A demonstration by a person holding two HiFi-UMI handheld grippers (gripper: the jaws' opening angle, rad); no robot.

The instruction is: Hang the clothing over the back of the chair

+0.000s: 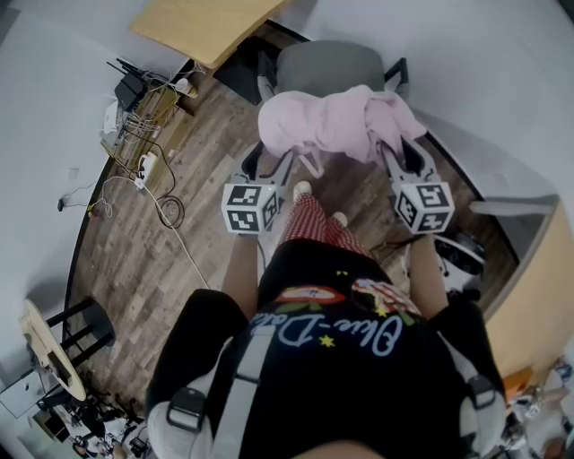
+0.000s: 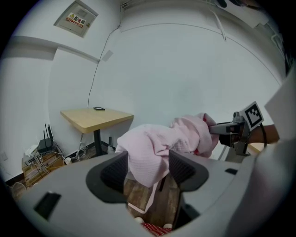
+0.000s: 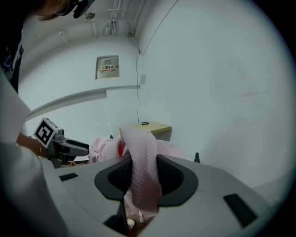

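Observation:
Pink clothing (image 1: 332,121) lies bunched over the back of a grey chair (image 1: 327,64), and the backrest itself is hidden under it. My left gripper (image 1: 272,161) is at the cloth's left end. In the left gripper view a hanging fold (image 2: 148,159) sits between its spread jaws (image 2: 148,169) with a gap on the left side. My right gripper (image 1: 395,154) is at the cloth's right end. A narrow fold (image 3: 144,166) runs down between its parted jaws (image 3: 144,175).
A wooden table (image 1: 206,27) stands beyond the chair. Routers and tangled cables (image 1: 139,121) lie on the wood floor to the left. A black stool (image 1: 81,327) is at lower left, and a wooden desk edge (image 1: 538,278) at right. The person's feet (image 1: 302,190) are close to the chair.

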